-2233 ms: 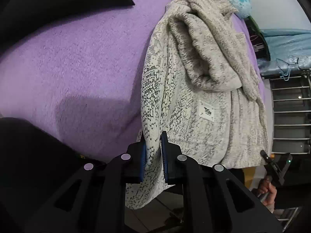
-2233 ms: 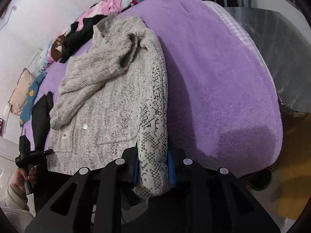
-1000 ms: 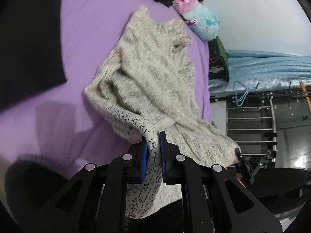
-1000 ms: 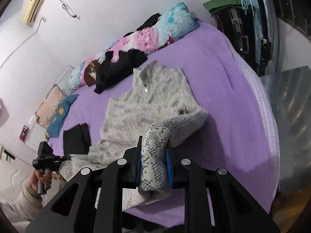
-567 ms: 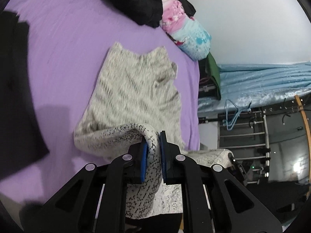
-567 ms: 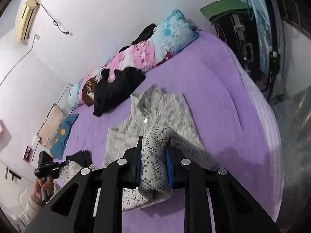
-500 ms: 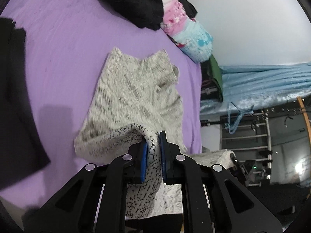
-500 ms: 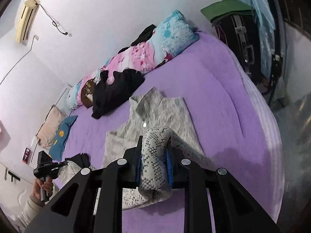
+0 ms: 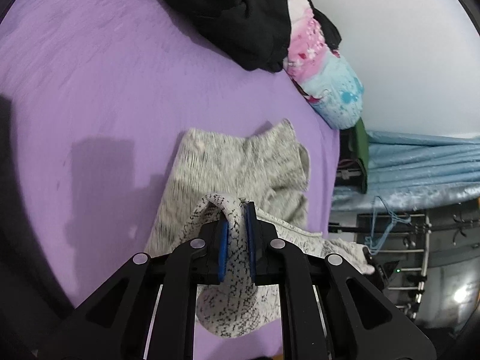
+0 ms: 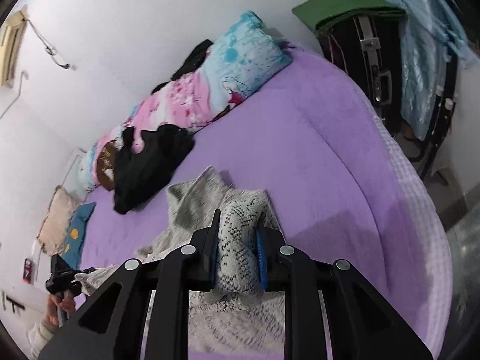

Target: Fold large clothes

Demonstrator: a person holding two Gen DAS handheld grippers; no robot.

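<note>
While the left gripper point(image 9: 237, 234) and right gripper point(image 10: 237, 240) each clamp a hem corner of the grey speckled knit cardigan point(image 9: 240, 168), which trails over the purple fleece bed's point(image 9: 120, 90) near edge, uneven pulling could bunch the fold. Earlier it lay flat lengthwise; now its hem is carried toward the collar.

The right gripper point(image 10: 237, 241) has its jaws clamped on a thick fold of the grey knit sweater point(image 10: 207, 207), whose far part lies on the purple bed point(image 10: 315, 156). At lower left, the left gripper point(image 10: 64, 279) (held in a hand point(image 10: 58, 306)) meets another edge of the sweater. A black garment point(image 10: 147, 162) lies beside the pink-and-blue pillow point(image 10: 216, 78) along the wall. A black suitcase point(image 10: 372, 60) stands past the bed.
</note>
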